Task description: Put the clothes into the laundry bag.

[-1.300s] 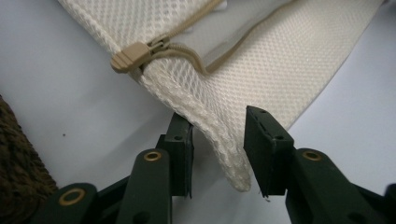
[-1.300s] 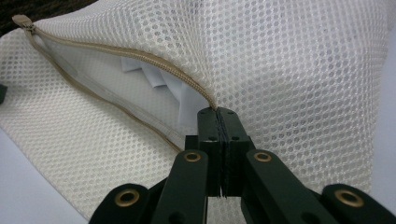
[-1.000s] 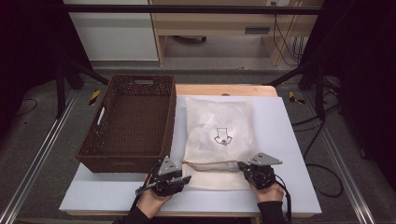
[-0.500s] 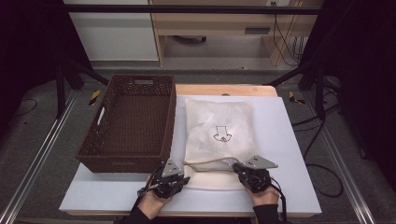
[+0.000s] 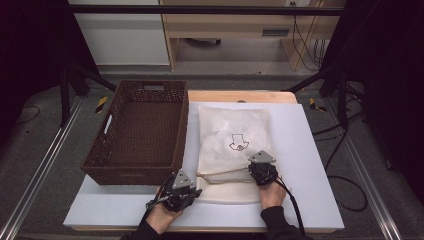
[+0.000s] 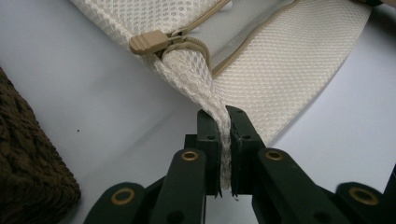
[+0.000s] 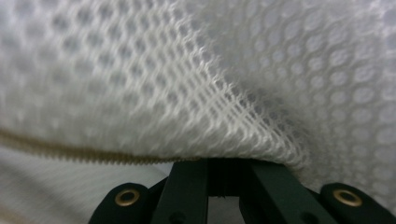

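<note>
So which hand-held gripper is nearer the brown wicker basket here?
Left. The left hand-held gripper sits just off the wicker basket at its near right corner, pinching the mesh bag at its corner. The right hand-held gripper is farther right, across the bag.

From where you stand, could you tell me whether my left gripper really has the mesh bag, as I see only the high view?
Observer: Yes, the left gripper has its jaws closed on a pinched corner of the mesh bag.
Operator: Thank you; where is the zipper pull, please?
Observer: The tan zipper pull sits just beyond that pinched corner.
Operator: Is the zip open there?
Observer: Yes, it gapes past the pull.
</note>
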{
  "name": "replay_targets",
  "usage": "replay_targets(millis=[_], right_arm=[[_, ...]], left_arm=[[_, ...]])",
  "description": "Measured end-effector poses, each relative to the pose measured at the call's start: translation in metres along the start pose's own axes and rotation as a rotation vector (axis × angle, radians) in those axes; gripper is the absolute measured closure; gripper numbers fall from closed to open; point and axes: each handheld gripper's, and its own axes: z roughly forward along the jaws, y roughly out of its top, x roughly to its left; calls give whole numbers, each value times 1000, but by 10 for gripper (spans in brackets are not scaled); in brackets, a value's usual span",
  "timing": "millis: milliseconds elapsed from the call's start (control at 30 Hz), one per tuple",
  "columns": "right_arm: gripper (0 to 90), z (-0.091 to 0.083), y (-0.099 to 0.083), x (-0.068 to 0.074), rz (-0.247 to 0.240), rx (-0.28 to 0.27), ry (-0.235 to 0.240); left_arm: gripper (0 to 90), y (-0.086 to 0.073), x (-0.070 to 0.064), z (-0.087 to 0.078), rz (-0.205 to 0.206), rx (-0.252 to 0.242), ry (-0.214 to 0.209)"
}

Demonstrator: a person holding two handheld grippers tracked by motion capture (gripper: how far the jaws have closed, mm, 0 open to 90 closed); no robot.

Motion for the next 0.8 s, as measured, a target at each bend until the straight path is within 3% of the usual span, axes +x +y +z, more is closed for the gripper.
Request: replay_targets(millis=[100,200,333,433,533,800], right_arm=[[875,0,0,-2,26,-1,-1],[775,-8,0,-4,38,-21,60],[683,-37,-2,-2,43,-74,150],[658,-64,-7,-3,38,-153,181],[623,-83,-8,-8,58,-200,179],[532,-108,0,-16,106,-267,149]], left_arm=[[840,0,0,0,0,0,-2],[837,-1,0,0,-7,-2,-6],[835,-2,0,0,-6,-6,-12],[835,-2,-1,0,2,-3,-7],[834,-2,-1,0,-1,-6,-8],[832,-3,0,0,-8,-6,-9]])
